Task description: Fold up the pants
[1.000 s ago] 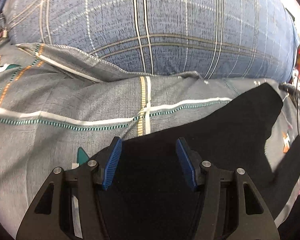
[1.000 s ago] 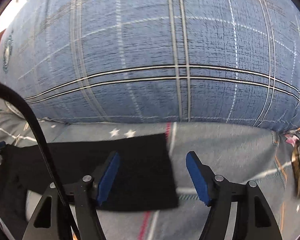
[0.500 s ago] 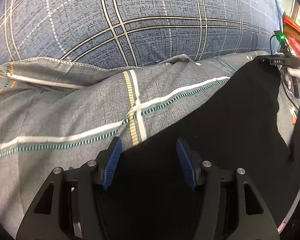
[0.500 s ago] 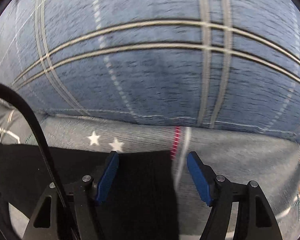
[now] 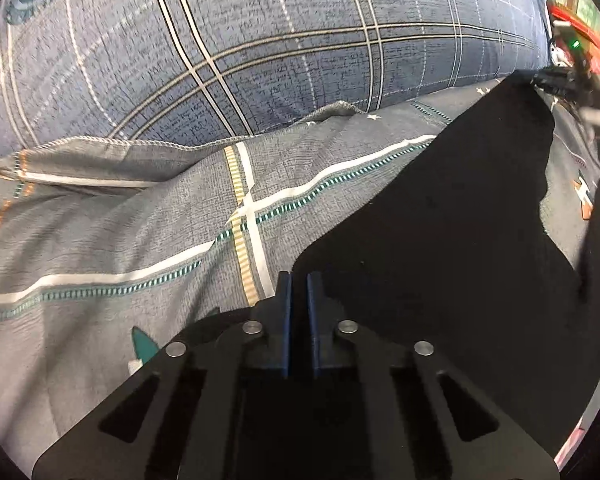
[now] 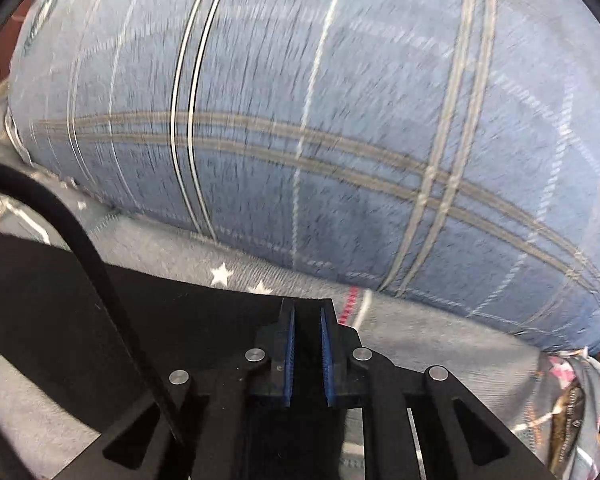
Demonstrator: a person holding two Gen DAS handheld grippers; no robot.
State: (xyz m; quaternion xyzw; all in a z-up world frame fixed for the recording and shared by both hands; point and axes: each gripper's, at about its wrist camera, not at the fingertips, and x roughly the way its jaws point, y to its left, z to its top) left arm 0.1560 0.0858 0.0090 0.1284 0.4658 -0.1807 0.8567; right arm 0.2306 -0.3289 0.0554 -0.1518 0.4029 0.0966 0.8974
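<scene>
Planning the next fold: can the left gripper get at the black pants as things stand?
Probably yes: the left gripper already looks shut on the black pants at their near edge, with nothing in between on the grey bedsheet.

Blue plaid pillow, grey patterned bedsheet, possibly a cable
</scene>
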